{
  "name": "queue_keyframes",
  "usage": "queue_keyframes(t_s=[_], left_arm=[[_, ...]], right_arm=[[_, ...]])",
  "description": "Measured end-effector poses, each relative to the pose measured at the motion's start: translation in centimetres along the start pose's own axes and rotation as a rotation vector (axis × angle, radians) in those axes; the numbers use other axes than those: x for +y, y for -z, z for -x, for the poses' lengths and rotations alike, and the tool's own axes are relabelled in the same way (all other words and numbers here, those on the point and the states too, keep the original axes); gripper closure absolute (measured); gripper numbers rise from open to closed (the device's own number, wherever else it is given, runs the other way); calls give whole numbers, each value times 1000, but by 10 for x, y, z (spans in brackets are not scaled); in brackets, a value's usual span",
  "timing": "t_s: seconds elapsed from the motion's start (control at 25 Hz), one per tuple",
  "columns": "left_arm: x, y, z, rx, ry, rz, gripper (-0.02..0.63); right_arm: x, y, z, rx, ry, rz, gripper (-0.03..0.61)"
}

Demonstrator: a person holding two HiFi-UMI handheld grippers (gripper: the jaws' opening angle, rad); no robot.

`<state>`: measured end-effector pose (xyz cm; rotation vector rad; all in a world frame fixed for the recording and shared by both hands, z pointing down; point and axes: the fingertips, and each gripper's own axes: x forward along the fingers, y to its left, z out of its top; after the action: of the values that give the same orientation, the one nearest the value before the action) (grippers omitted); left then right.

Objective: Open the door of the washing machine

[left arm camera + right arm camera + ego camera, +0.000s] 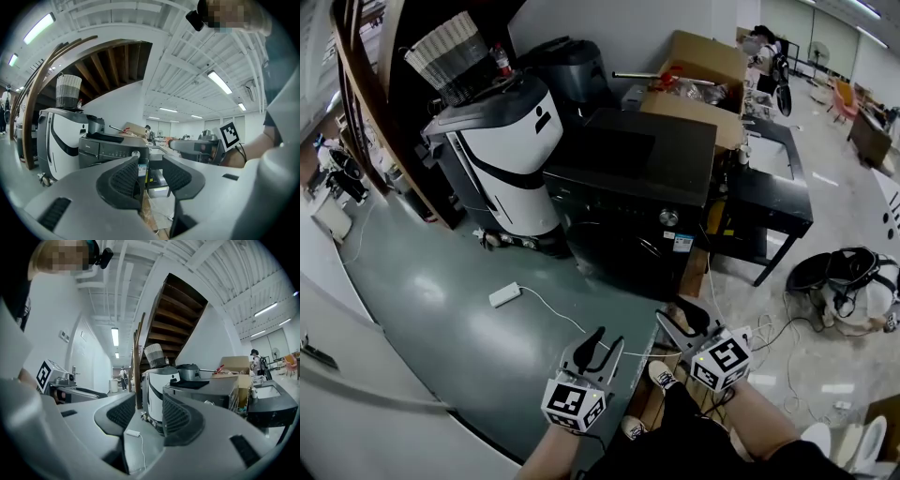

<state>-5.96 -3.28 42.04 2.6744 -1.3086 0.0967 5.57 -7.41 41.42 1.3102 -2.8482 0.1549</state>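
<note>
Workshop floor: left gripper (607, 339) and right gripper (680, 317), jaws wide and empty, face the washing machine (630, 173); its stiff door (619, 248) likely needs an edge grip.

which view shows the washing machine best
The head view: the whole washing machine shows, top and front. The left gripper view shows only its control panel above the left fingers; the right gripper view only its top and upper front edge behind the right fingers.

- Washer (630, 159): black, boxy front-loader, standing upright on the floor (441, 300), with a flat dark top and a silver knob (668, 217) on its front panel.
- Door (614, 251): dark, set in the front face, shut.
</note>
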Motion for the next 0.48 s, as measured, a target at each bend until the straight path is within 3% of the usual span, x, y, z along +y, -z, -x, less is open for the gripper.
queue_keyframes(t_s=[0.48], left_arm=[[32, -3, -84, 0, -55, 3, 431]], right_arm=[[-94, 39, -62, 85, -32, -12, 377]])
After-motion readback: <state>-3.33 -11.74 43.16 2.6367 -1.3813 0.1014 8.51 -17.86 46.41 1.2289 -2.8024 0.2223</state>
